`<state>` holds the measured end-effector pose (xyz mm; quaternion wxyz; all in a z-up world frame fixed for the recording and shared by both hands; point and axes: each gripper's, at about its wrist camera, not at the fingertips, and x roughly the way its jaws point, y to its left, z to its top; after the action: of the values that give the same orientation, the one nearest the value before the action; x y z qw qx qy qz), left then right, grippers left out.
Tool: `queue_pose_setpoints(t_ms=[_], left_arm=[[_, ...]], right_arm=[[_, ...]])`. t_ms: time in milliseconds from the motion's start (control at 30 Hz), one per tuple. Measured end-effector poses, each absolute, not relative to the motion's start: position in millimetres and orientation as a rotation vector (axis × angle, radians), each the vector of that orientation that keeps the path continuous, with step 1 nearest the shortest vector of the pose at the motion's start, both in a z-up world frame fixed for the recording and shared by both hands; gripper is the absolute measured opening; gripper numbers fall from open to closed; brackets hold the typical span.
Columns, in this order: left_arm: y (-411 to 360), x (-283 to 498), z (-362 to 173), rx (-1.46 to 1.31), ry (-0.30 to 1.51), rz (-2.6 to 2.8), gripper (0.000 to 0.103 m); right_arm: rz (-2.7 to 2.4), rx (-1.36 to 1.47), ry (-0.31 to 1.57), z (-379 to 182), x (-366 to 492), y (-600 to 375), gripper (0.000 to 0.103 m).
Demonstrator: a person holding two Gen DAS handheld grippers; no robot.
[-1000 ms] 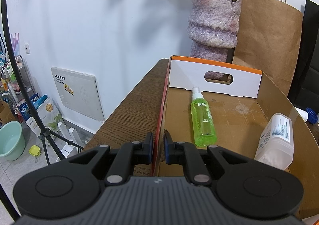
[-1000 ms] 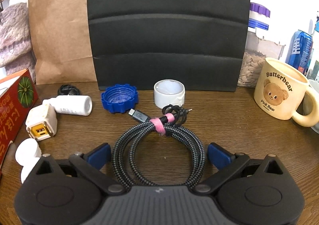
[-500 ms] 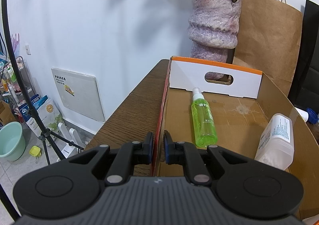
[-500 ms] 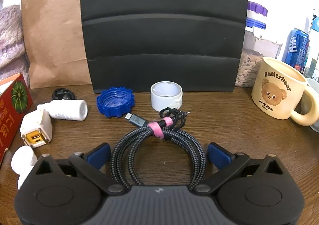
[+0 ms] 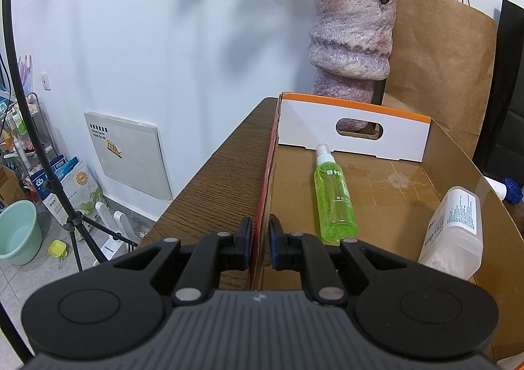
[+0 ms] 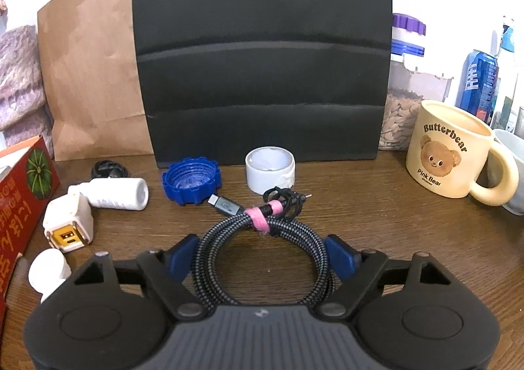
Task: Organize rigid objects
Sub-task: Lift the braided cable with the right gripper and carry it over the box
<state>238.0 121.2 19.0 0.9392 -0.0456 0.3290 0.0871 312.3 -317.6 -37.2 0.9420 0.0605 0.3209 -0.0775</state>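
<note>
Holding the cardboard box [image 5: 386, 193] steady with my left gripper [image 5: 260, 240], jaws clamped on its near-left wall; stiff board, light, may flex if I pull. Closing my right gripper [image 6: 262, 258] around the coiled cable [image 6: 262, 239], which lies on the table [image 6: 376, 219] between the pads, pads not yet pressing. I expect it light, springy, braid grippy; best taken across both sides of the loop, away from the pink strap [image 6: 262, 216]. Left view alone shows the green spray bottle [image 5: 334, 199] and white bottle [image 5: 453, 225] already boxed; right view alone shows the loose blue cap [image 6: 191, 183], tape roll [image 6: 270, 168] and charger [image 6: 68, 222].
</note>
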Motion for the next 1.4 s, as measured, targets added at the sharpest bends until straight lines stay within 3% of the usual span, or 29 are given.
queue_pose_setpoints(t_ms=[767, 1400], left_arm=[[121, 238, 19, -0.092, 0.671, 0.178, 0.012], [121, 238, 19, -0.091, 0.671, 0.179, 0.012]], right_arm=[[-0.112, 0.085, 0.477, 2, 285, -297, 0.079], [0.109, 0.008, 0.344, 44, 270, -214, 0.079]])
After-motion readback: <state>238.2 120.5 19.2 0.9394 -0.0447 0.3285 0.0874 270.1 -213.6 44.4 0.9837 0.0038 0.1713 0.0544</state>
